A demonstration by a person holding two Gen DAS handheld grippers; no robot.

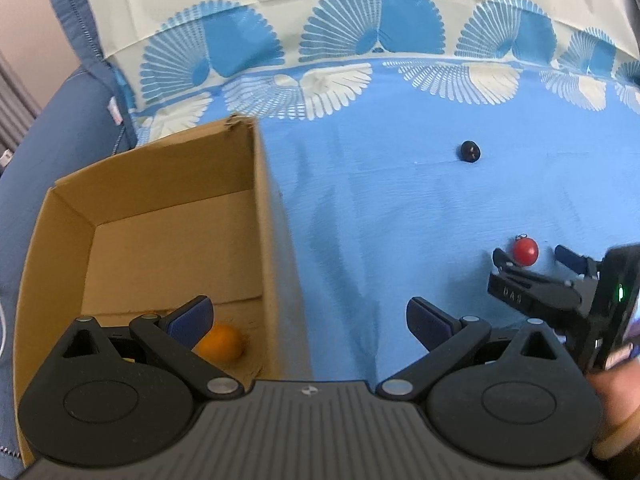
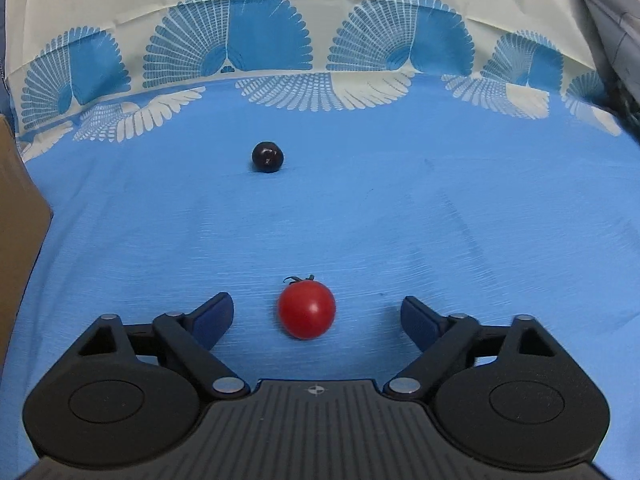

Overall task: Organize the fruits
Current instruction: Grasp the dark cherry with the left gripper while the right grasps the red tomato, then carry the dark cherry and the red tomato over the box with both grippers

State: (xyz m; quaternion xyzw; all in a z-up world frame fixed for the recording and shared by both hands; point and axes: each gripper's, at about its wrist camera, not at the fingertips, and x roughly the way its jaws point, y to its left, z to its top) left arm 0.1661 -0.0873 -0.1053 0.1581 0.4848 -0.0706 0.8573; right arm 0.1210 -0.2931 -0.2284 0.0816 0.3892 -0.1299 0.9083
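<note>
The right gripper (image 2: pixel 317 318) hangs low over the blue cloth (image 2: pixel 440 220), jaws released and spread either side of the red tomato (image 2: pixel 307 310) without touching it. A dark fruit (image 2: pixel 267 157) lies well beyond. The left gripper (image 1: pixel 309 316), jaws apart and empty, straddles the wall of the cardboard box (image 1: pixel 262 208), where an orange (image 1: pixel 222 342) sits inside
</note>
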